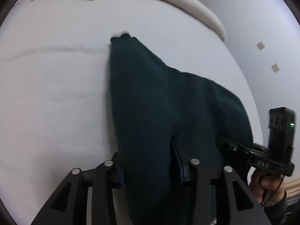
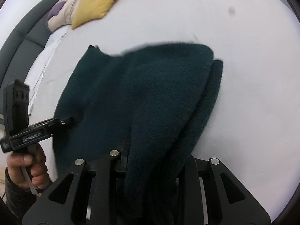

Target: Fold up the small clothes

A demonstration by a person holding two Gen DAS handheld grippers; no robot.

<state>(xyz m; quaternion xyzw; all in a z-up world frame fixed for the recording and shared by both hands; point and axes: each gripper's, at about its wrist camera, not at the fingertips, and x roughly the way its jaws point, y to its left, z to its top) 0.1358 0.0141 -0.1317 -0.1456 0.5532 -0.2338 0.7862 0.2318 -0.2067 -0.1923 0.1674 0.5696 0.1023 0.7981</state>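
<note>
**Ana:** White bedsheet (image 1: 56, 93) everywhere, with a pale wall on the far side in the left wrist view. What is lying on it?

**Ben:** One dark teal knitted garment (image 1: 150, 103), partly lifted, its far end trailing on the sheet. I see no basket, box or drawer in either view, so nothing is held in a container.

**Ana:** Count the rest.

**Ben:** One yellow pillow (image 2: 97, 1) at the head of the bed, one beige and purple cushion (image 2: 61, 13) beside it, a rolled cream duvet (image 1: 187, 0) along the far edge, and two small wall plates (image 1: 260, 45). A grey padded headboard (image 2: 24, 43) runs along the left in the right wrist view.

**Ana:** And the grippers?

**Ben:** Two. The left gripper (image 1: 148, 168) has a thick fold of the knit clamped between its jaws, set at a middling width. The right gripper (image 2: 155, 166) pinches bunched layers of the same garment, its jaws narrower. Each is gripped by a hand (image 2: 26, 170).
</note>
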